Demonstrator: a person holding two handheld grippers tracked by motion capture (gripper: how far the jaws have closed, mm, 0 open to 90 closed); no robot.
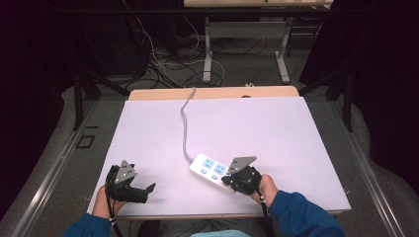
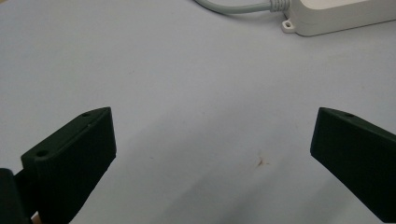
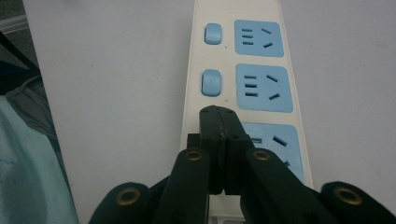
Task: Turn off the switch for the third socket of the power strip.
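Power strip (image 3: 243,70) under right gripper (image 3: 219,114), jaws closed, perhaps touching, left gripper (image 2: 212,154) wide.

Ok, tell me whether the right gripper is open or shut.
Shut: in its own view the right gripper has both jaws pressed together, tips over the power strip.

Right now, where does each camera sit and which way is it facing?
High view: above the person's side, looking forward and down on the table; both hands, blue sleeves, left claw and right claw show.
Left gripper view: on the left claw, jaws wide apart, facing the bare tabletop.
Right gripper view: on the right claw, jaws closed together over the power strip.
Shared: all three catch the power strip.
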